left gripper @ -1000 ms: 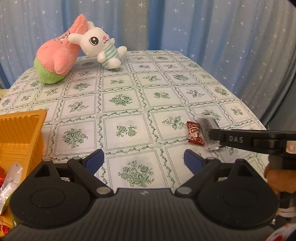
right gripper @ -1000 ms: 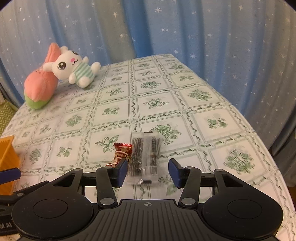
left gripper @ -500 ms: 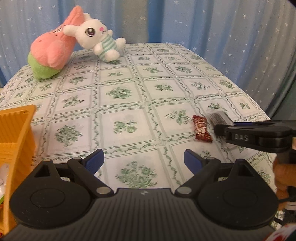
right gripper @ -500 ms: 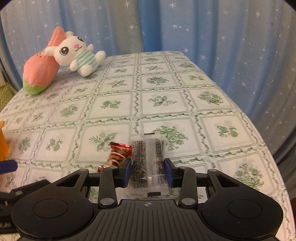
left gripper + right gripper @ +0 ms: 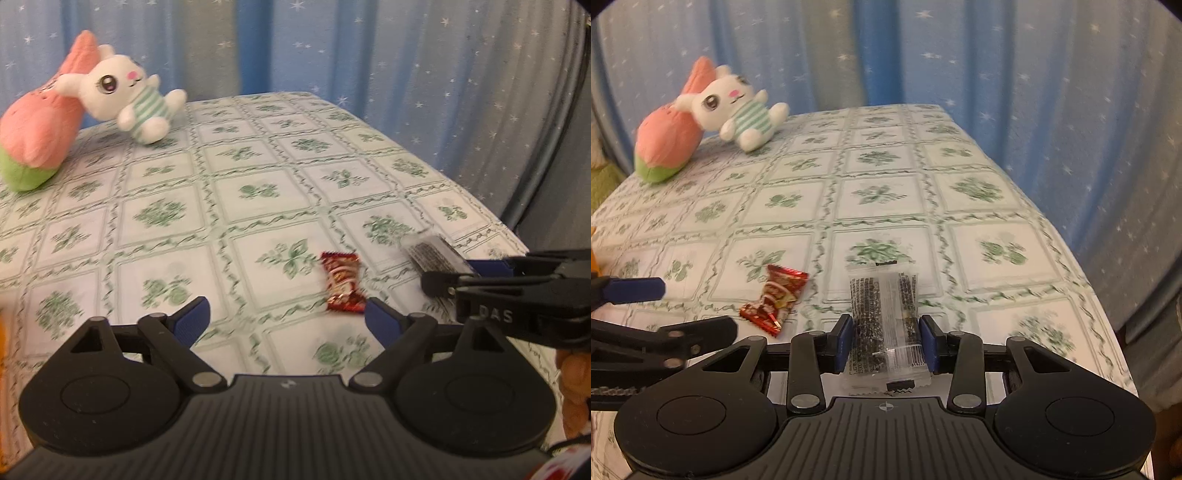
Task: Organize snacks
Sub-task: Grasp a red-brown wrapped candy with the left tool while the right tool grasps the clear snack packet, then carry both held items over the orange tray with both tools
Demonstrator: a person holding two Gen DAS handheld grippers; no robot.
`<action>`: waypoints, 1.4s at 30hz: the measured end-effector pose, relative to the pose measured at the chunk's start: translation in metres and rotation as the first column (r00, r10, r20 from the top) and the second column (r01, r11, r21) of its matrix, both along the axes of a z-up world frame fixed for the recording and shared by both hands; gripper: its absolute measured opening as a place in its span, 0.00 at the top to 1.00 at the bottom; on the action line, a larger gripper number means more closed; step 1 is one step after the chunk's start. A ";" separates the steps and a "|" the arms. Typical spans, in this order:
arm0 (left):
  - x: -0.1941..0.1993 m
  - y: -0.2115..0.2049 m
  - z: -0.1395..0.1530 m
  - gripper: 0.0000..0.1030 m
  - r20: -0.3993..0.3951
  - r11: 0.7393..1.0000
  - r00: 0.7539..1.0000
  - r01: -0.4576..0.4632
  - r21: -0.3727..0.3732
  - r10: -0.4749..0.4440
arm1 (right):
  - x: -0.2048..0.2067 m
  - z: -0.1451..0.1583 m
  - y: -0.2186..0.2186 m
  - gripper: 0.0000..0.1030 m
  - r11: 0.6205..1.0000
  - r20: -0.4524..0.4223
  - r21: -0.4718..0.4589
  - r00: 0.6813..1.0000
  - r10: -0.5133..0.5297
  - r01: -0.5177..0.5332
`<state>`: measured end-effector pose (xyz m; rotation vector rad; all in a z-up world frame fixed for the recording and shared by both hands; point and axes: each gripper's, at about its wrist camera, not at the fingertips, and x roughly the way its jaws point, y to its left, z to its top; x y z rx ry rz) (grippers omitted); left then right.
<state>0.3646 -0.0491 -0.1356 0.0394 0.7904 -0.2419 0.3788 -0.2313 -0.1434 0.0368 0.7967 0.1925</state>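
I have the right gripper [image 5: 885, 341] clamped on the clear packet of dark sesame sticks [image 5: 884, 319]; both blue pads press its long sides, and the packet's far end lies on the green-patterned tablecloth [image 5: 886, 177]. I use this packet as my landmark. Just to its left lies the red candy wrapper [image 5: 774, 300], flat on the cloth and apart from the packet. My left gripper [image 5: 286, 319] hangs a little further left, just short of the candy; its jaws stand wide and are closing, with nothing between them, and its right fingertip [image 5: 380, 319] is just beside the wrapper's near end. Far beyond the packet, at the back left corner of the table, a white bunny plush [image 5: 738, 107] leans on a pink star plush [image 5: 670, 138]. A blue starry curtain [image 5: 997, 74] hangs behind the table.
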 end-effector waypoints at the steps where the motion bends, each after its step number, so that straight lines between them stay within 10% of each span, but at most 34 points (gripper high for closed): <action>1: 0.003 -0.002 -0.001 0.20 0.004 1.000 1.000 0.004 -0.008 -0.004 | -0.002 0.000 -0.004 0.63 1.000 0.003 0.006 1.000 -0.018 0.018; 15: 0.013 -0.046 -0.016 0.79 0.044 0.994 0.994 0.093 0.053 -0.096 | -0.021 0.002 -0.035 0.63 0.994 0.008 0.053 0.995 -0.097 0.096; 42: -0.154 0.039 0.079 0.82 0.027 0.992 0.991 -0.129 -0.009 0.129 | -0.125 0.098 0.004 0.63 0.986 0.026 0.166 0.999 -0.024 0.019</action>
